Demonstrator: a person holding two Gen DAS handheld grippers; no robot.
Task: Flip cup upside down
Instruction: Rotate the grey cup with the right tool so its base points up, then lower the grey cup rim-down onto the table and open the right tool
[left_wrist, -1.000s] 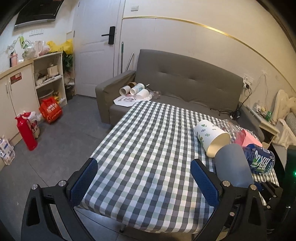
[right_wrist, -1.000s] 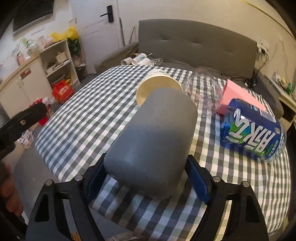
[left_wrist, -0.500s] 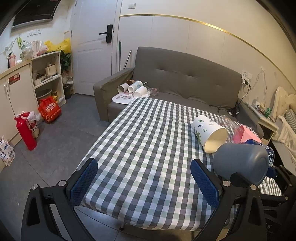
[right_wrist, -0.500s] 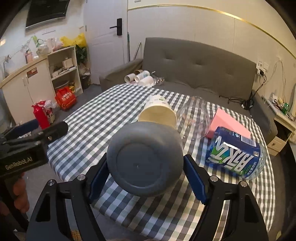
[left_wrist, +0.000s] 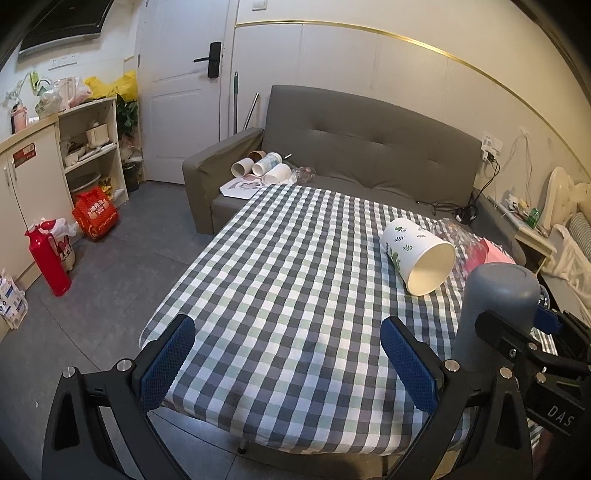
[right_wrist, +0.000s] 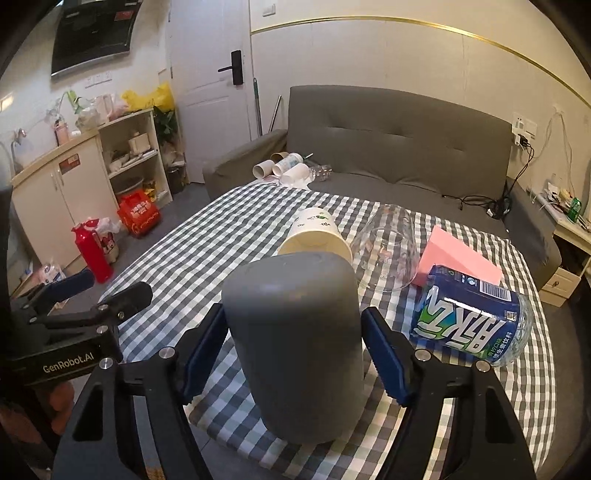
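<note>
Step in hand: end of the flip, by my reading; the grey cup (right_wrist: 295, 343) stands base up, mouth down on the checked tablecloth (right_wrist: 207, 240), near the table's front edge at about 6 o'clock in the right wrist view
Right gripper (right_wrist: 295, 350): blue pads sit at 9 and 3 o'clock of the cup; the left pad looks to touch the wall, the right pad shows a thin gap, so I cannot tell whether the grip is still on or just let go
Left gripper (left_wrist: 288, 365): fingers spread wide, nothing between them, hanging over the near edge of the table with no part in the job
Cup seen from the left wrist: at 3 o'clock, upright with its closed end on top, the right gripper's black frame across its lower half
Neighbours: paper cup (right_wrist: 314, 236) on its side just behind the grey cup at 12 o'clock; clear glass (right_wrist: 388, 247) tipped at 1 o'clock; blue-labelled bottle (right_wrist: 469, 325) lying at 3 o'clock, close to the right finger; pink box (right_wrist: 458, 258) beyond it
Next move calls for: pads opened fully, then a straight pull-back toward the holder, no sideways swing
Risk: a dragging pad may tip the cup, or the right finger may nudge the bottle
</note>
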